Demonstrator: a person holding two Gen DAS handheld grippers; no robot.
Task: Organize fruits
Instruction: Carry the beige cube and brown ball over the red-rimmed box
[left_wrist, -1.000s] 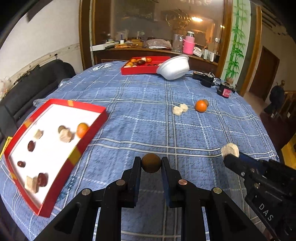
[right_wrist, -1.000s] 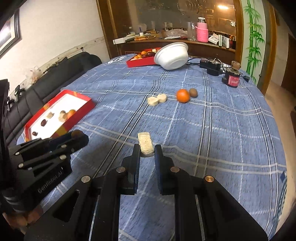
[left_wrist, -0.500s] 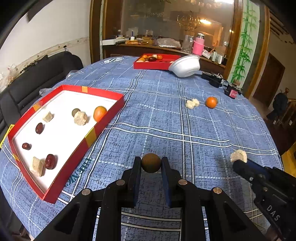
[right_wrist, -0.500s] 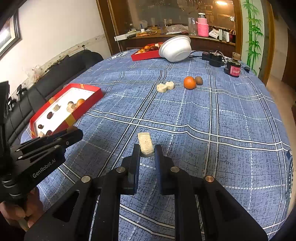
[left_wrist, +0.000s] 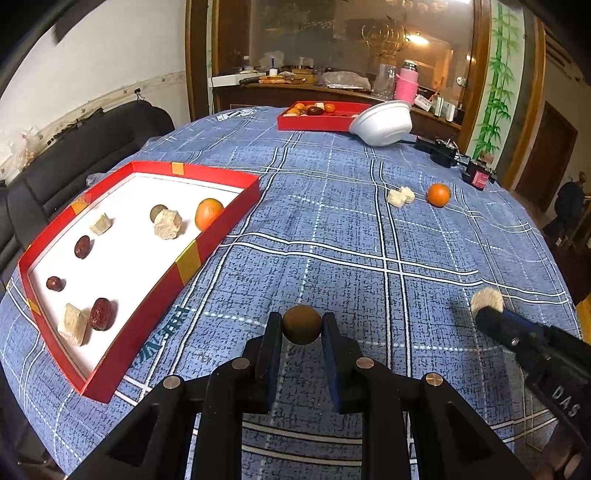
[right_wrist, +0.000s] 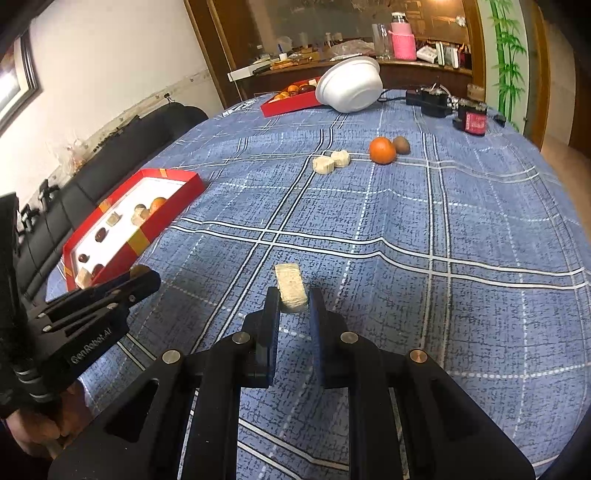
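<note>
Left wrist view: the left gripper (left_wrist: 301, 325) is closed on a small round brown fruit (left_wrist: 301, 324), pinched between both pads above the blue checked tablecloth (left_wrist: 332, 229). To its left lies the near red tray (left_wrist: 186, 264), white inside, holding 1 orange (left_wrist: 208, 213), 3 dark red dates (left_wrist: 101, 314), 3 pale chunks (left_wrist: 167, 224) and 1 brownish fruit partly hidden behind a chunk. At the right edge, the right gripper (left_wrist: 487, 312) shows with a pale chunk at its tip. Further out on the cloth, 2 pale pieces (left_wrist: 400, 195) lie touching, with a loose orange (left_wrist: 438, 194) near them. At the far side, a second red tray (left_wrist: 314, 120) holds fruit; a white bowl (left_wrist: 382, 123) leans tilted against its right end.

Right wrist view: the right gripper (right_wrist: 293, 301) is closed on a pale block (right_wrist: 291, 287), which stands out forward past the fingertips. The left gripper (right_wrist: 140, 275) enters from the left; the fruit it holds is hard to see here, and a hand (right_wrist: 44, 424) grips its handle at lower left. Beyond it sits the near red tray (right_wrist: 144, 236). A brown fruit (right_wrist: 401, 144) lies just beside the loose orange (right_wrist: 382, 150), right of the 2 pale pieces (right_wrist: 331, 161).
</note>
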